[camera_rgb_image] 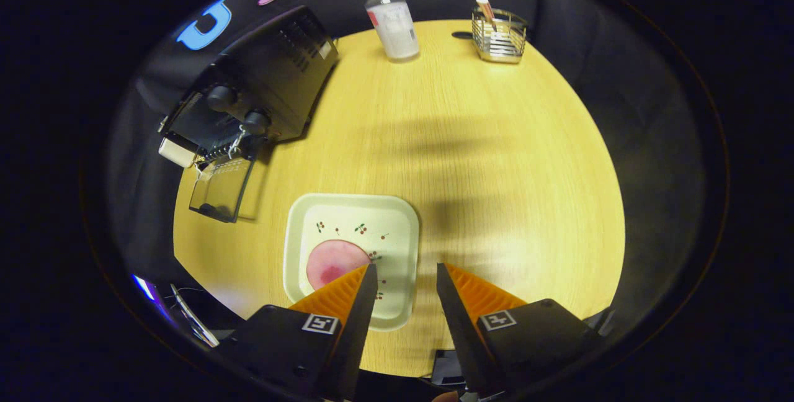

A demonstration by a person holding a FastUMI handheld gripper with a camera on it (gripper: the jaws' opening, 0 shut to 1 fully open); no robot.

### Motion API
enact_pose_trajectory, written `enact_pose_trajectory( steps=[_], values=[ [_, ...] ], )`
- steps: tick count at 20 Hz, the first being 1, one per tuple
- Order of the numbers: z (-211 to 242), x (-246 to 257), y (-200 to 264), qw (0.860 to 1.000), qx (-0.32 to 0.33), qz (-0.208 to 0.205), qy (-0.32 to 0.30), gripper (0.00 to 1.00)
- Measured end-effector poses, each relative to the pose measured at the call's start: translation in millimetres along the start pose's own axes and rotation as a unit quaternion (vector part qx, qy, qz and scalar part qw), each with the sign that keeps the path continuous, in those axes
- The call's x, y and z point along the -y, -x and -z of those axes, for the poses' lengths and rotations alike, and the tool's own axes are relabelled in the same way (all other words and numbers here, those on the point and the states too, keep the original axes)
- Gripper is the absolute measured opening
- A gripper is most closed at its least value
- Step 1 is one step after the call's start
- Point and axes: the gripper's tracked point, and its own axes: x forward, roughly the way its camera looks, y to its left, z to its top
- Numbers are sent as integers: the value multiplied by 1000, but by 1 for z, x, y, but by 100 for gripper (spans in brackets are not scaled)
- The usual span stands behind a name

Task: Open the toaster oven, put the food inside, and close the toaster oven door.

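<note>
- Gripper view looks down over a round table (484, 160) of pale wood grain, with the gripper (406, 273) held above its near edge; the fingers stand apart with nothing between them.
- One finger (347, 293) covers the near part of the pink food (335, 259), so its full outline cannot be made out; what shows is a rounded, flat piece with a darker red patch.
- That food lies in a square tray (397, 216) with rounded corners, pale cream and smooth, sprinkled with small cherry prints. The tray's near corner is cut off behind the same finger.
- Taking the tray as landmark: the toaster oven (267, 79) sits beyond it and to the side, at the table's edge, well apart from it. It is a dark boxy unit with two round knobs and vent slots on top.
- The oven's glass door (222, 188) hangs open toward the tray; the inside is too dark to tell what it holds.
- Far beyond the tray, at the back of the table, stands a clear plastic bottle (392, 20) with a label; its contents are hard to judge.
- Beside the bottle, farther to the side, is a wire basket (499, 39) of shiny metal holding a slim upright item that is too small to identify.
</note>
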Motion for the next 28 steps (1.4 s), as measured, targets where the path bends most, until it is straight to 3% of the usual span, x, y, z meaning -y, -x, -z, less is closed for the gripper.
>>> enact_pose_trajectory(
  steps=[5, 7, 9, 10, 11, 12, 18, 22, 28],
  values=[
    [4, -7, -22, 999, -37, 3, -17, 53],
    [5, 1, -23, 998, -51, 27, -13, 45],
    [3, 6, -21, 997, -57, 44, 0, 36],
    [5, 5, -24, 997, -65, 39, -5, 25],
    [6, 4, -23, 997, -73, 33, -15, 24],
    [1, 2, -20, 997, -75, 23, -25, 15],
    [-1, 2, -20, 993, -65, -52, -79, 6],
    [2, -5, -18, 980, -47, -116, -152, 6],
    [3, -17, -4, 967, -15, -163, -196, 6]
  ],
)
